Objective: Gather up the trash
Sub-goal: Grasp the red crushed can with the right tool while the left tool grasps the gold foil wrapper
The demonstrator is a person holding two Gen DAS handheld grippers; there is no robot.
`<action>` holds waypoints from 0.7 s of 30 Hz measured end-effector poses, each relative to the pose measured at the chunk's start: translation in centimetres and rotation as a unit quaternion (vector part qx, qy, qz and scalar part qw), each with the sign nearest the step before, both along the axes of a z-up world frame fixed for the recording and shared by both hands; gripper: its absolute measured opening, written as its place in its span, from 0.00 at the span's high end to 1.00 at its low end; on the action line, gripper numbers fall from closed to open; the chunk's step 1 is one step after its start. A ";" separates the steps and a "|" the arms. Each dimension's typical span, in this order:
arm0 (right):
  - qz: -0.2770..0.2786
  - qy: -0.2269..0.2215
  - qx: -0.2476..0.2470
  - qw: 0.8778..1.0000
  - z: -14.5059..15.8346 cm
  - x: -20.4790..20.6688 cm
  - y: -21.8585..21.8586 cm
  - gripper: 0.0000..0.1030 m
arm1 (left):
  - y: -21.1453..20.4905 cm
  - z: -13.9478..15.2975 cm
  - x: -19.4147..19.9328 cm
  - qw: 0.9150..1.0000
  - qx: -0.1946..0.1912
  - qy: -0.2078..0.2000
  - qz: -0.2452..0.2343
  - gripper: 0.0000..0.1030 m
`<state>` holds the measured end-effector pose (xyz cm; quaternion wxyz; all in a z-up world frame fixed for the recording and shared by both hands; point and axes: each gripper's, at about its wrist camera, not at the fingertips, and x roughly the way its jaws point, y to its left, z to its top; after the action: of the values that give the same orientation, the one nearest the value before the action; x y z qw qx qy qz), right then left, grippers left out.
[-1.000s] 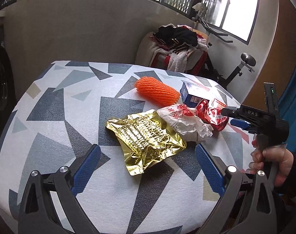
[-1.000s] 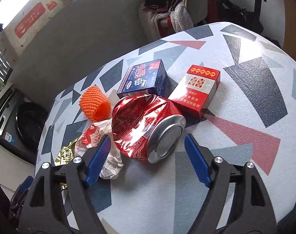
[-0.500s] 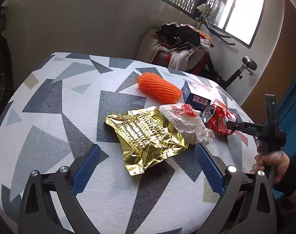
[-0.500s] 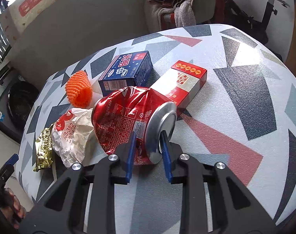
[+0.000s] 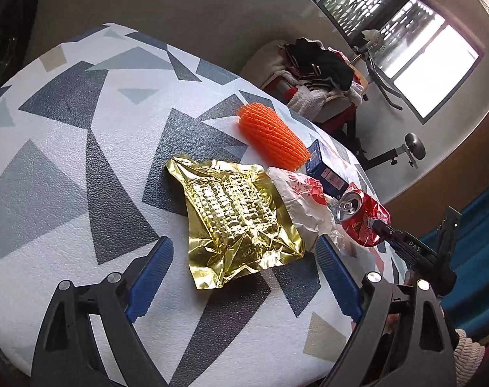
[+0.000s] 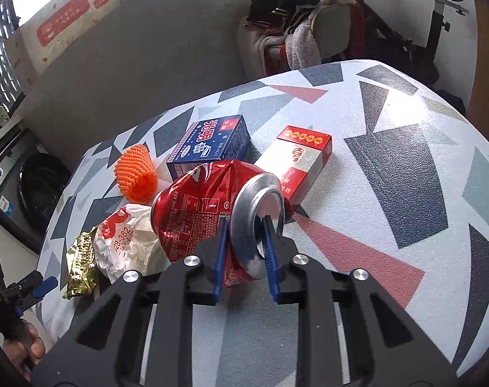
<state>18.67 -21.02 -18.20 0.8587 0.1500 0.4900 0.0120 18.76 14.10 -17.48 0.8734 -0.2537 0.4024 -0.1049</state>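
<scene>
- Aluminium rim of the crushed red can (image 6: 209, 213) sits pinched in the right claw (image 6: 244, 245), whose jaws are closing; so thin a hold may let it swing or slip.
- Can lies on the table (image 6: 389, 174), long axis level, base toward the claw, top toward the crumpled wrapper (image 6: 128, 242).
- Left claw (image 5: 244, 277) is wide and narrowing, empty, straddling the gold foil pouch (image 5: 234, 216); it may snag the wrapper.

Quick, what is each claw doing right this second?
Left claw: open, closing slightly, astride the gold wrapper.
Right claw: closing, clamped on the crushed red can.
</scene>
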 end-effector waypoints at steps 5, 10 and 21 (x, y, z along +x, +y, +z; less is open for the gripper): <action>0.023 -0.021 0.002 1.000 1.3 -0.7 0.3 0.77 | -0.6 -0.6 1.9 0.999 0.039 0.014 0.022 0.16; 0.045 -0.037 -0.006 0.998 2.3 -1.5 0.7 0.77 | -0.4 -2.0 3.4 0.996 0.050 0.047 0.050 0.20; 0.079 -0.052 -0.017 0.995 3.4 -2.9 1.1 0.77 | -2.1 -2.0 4.5 0.991 0.116 0.050 0.035 0.57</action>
<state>15.77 -19.91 -14.79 0.8817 0.0955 0.4551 0.0795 23.30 11.99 -19.49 0.8789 -0.1696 0.4455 -0.0146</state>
